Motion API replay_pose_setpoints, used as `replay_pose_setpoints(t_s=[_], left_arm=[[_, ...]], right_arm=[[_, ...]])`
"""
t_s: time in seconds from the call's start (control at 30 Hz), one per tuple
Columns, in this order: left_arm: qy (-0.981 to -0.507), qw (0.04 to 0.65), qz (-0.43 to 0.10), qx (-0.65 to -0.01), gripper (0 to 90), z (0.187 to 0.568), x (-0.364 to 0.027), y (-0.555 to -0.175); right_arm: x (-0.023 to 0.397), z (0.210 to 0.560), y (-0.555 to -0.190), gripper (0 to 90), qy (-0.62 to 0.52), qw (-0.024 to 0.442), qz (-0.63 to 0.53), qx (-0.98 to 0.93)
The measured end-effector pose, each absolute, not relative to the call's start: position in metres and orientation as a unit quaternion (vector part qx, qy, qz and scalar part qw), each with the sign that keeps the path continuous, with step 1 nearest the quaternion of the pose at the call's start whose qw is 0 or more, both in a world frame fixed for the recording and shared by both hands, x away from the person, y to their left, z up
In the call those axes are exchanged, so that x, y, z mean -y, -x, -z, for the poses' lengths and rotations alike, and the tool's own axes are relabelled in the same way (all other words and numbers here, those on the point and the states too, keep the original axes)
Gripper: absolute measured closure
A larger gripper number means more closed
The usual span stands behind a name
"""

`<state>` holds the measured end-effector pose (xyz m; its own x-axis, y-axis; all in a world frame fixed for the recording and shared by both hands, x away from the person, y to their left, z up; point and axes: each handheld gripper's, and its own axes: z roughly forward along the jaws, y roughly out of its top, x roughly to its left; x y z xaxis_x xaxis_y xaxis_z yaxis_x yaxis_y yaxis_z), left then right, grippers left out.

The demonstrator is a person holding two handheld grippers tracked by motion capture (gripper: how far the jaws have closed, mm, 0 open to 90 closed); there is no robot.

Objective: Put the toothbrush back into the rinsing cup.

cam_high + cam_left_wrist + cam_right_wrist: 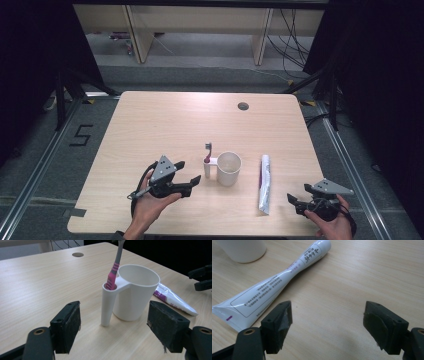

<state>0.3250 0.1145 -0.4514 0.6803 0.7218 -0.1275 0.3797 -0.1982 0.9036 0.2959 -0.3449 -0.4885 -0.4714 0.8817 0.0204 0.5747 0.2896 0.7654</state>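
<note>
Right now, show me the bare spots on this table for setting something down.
Free: the far half of the table, beyond the cup up to the cable hole. Crowded: the near strip, with cup, toothbrush, toothpaste tube and both grippers.

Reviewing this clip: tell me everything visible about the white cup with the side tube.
The cup is white, smooth, plastic-looking and tapers toward its base. It stands upright near the middle of the table, mouth open. A narrow tube holder joins its rim by a short bridge and reaches down to the tabletop. A pink and grey toothbrush stands handle-down in that tube. The toothpaste tube lies apart beside it. Neither gripper touches it.
</note>
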Motion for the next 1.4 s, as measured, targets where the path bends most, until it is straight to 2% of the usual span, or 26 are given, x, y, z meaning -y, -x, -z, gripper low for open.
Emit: replay_pose_setpoints(t_s=[0.63, 1.4], left_arm=[[-0.765, 0.499, -0.156, -0.376, 24.5, 0.469, -0.137, -0.301], [-0.787, 0.468, -0.162, -0.368, 22.6, 0.488, -0.140, -0.279]], right_arm=[[0.346, 0.489, -0.296, 24.4, -0.476, 0.200, -0.368, -0.773], [0.349, 0.488, -0.292, 24.5, -0.479, 0.204, -0.369, -0.770]])
